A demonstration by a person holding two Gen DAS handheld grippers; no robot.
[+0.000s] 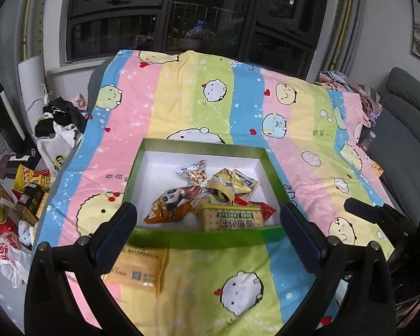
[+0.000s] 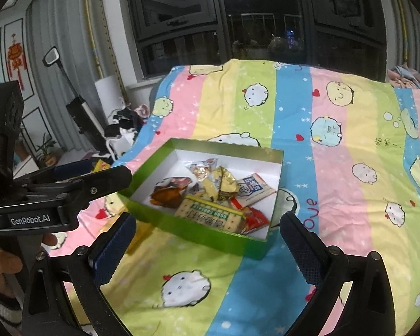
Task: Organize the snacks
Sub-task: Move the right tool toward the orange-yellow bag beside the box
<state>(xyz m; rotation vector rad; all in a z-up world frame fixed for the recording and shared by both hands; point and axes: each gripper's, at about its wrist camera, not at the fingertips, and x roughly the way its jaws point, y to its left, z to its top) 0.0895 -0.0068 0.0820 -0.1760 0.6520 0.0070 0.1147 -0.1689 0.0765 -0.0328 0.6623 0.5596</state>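
While both grippers' fingers (image 1: 126,221) gape empty, snacks (image 1: 210,193) fill the box (image 1: 274,173).

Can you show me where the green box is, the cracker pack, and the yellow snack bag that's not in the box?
green box (image 1: 182,238): left wrist view, its near wall.
cracker pack (image 1: 232,218): left wrist view, its printed face.
yellow snack bag (image 1: 140,271): left wrist view, its middle.

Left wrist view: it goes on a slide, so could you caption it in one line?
Open left gripper above a green box of snack packets, one yellow packet outside on the striped cartoon sheet.
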